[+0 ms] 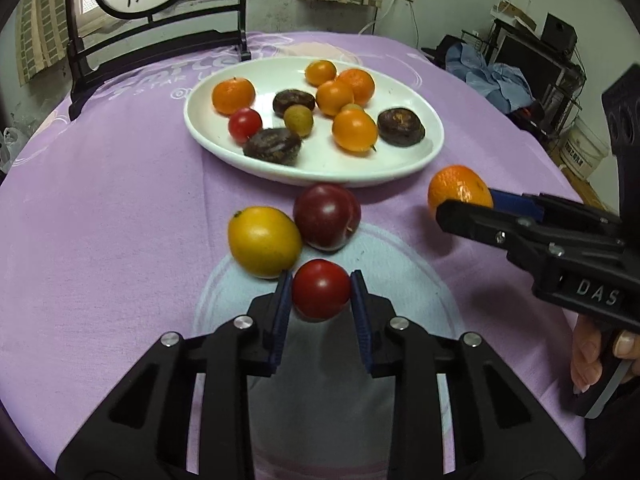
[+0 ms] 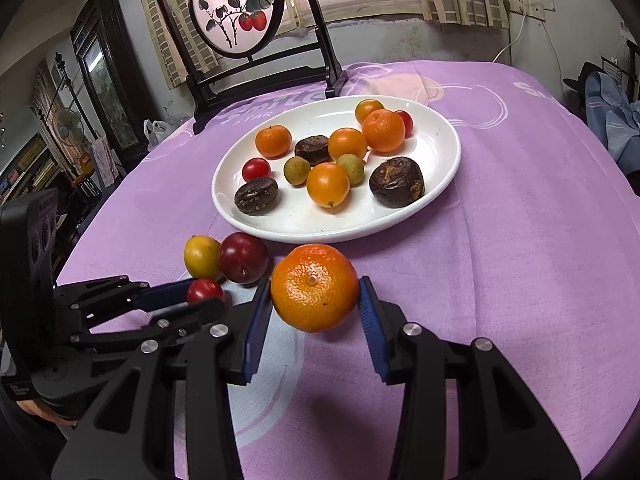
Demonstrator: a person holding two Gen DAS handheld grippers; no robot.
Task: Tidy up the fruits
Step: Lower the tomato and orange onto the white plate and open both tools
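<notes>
The left gripper (image 1: 321,294) pinches a cherry tomato (image 1: 321,295) in its fingers; the right gripper (image 2: 315,294) clamps a mandarin (image 2: 315,287), apparently just above the counter (image 2: 520,260).

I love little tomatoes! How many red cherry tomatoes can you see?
3: one in the left gripper's jaws, one at the plate's left side, one behind the far mandarin.

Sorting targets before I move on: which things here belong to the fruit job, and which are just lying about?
Job:
- cherry tomato in left gripper
- tangerine in right gripper
- plum, on the cloth
- yellow fruit, on the cloth
- white plate, already holding fruit

Lying about:
- painted screen
- purple tablecloth
</notes>
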